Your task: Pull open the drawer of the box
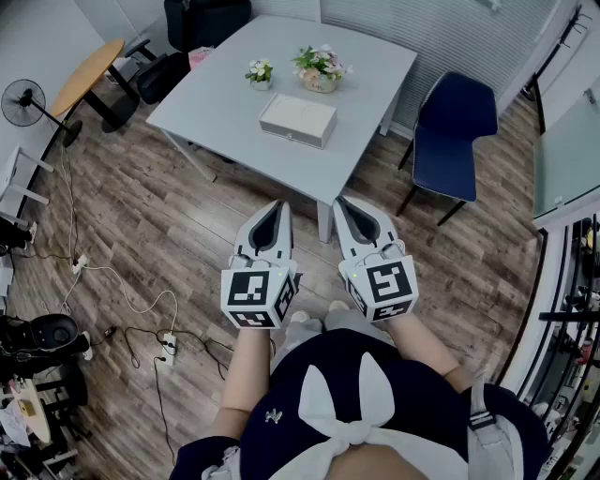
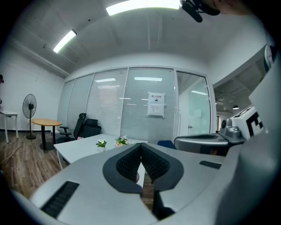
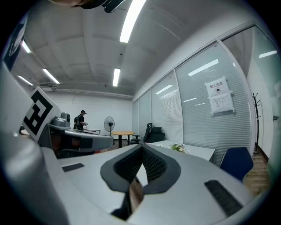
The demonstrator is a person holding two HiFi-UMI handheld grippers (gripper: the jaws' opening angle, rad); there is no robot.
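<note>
The grey left tool (image 1: 278,205) and right tool (image 1: 346,202) are pinched shut, empty. Left unopened, they'd likely shove the flat white box (image 1: 297,118) rather than grip its drawer (image 1: 292,137).

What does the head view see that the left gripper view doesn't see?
Only the head view shows the white box on the grey table, and a power strip on the wooden floor. Only the left gripper view shows the ceiling lights and the paper sign on the glass wall. Both show the grey table, the flowers, the fan and the round wooden table.
</note>
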